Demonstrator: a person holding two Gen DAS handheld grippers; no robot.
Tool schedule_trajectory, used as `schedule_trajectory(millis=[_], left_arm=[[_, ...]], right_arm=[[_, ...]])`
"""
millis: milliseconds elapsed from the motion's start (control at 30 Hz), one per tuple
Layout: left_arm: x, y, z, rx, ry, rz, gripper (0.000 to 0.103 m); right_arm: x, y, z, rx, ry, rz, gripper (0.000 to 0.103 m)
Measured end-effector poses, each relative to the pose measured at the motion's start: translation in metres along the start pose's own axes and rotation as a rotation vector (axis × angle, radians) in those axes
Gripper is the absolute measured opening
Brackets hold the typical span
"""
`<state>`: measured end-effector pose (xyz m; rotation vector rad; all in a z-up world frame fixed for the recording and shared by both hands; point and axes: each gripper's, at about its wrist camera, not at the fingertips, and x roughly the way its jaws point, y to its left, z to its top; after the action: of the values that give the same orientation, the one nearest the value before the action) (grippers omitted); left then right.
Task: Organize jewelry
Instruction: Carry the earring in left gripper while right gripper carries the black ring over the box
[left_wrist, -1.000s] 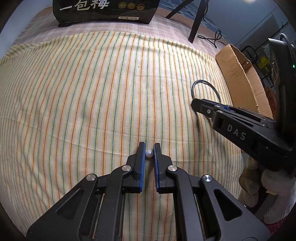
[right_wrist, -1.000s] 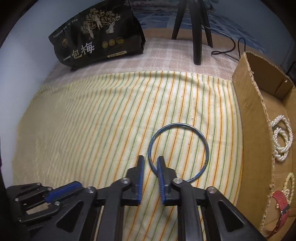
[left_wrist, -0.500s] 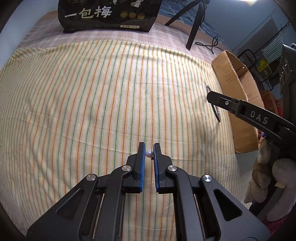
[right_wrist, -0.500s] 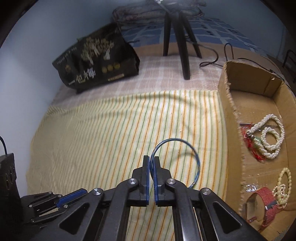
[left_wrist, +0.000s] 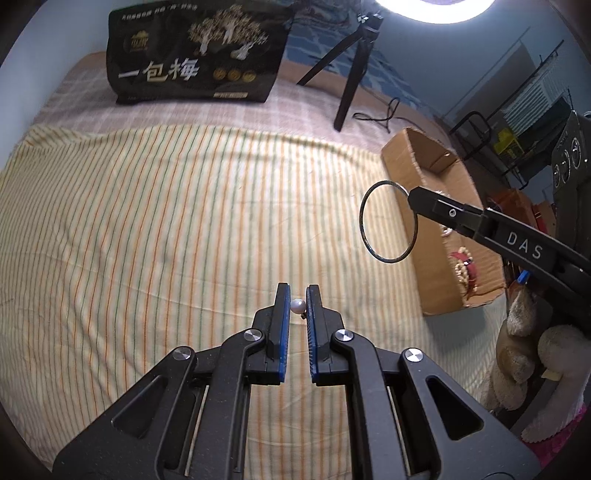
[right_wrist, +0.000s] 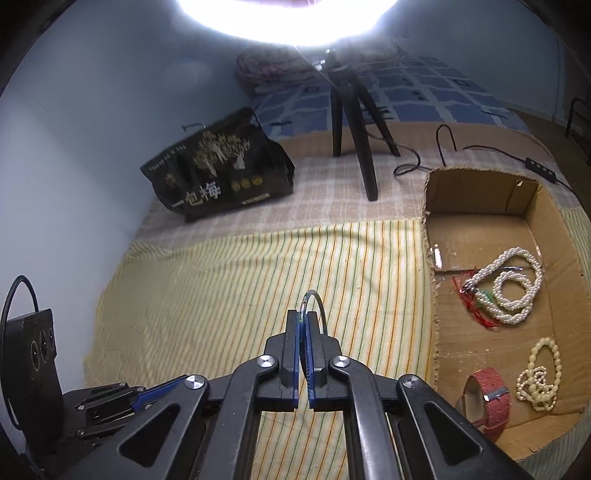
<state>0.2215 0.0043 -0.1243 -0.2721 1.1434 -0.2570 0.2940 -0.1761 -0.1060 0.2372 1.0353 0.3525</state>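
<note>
left wrist: a pearl bead (left_wrist: 297, 305) is pinched at the tips of the left gripper (left_wrist: 296, 295) above the striped cloth (left_wrist: 166, 229); a thin bangle (left_wrist: 388, 221) is held up by the right gripper (left_wrist: 415, 195) beside the cardboard box (left_wrist: 436, 236) | right wrist: the bangle (right_wrist: 313, 306) is clamped edge-on in the right gripper (right_wrist: 303, 320), jaws pressed together on it; pearl necklaces (right_wrist: 513, 291) are seen lying in the box (right_wrist: 480, 195)

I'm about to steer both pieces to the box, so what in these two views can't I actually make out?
- Pearl piece, left wrist view: the left gripper hides all but one bead and a small fitting.
- Bangle, right wrist view: its lower part is hidden inside the right gripper.
- Cardboard box, left wrist view: its near wall and the right gripper's arm hide most contents.
- Box's near corner, right wrist view: cut off by the edge.
</note>
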Motion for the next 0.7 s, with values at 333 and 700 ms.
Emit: schedule_trajectory(millis=[333, 700], left_arm=[[-0.002, -0.031, 0.011, 0.029, -0.039, -0.032, 0.006], [0.006, -0.079, 0.021, 0.082, -0.056, -0.068, 0.006]], right_arm=[[-0.042, -0.03, 0.005, 0.044, -0.081, 0.021, 0.0], [-0.075, -0.086, 0.014, 0.114, -0.161, -0.059, 0.0]])
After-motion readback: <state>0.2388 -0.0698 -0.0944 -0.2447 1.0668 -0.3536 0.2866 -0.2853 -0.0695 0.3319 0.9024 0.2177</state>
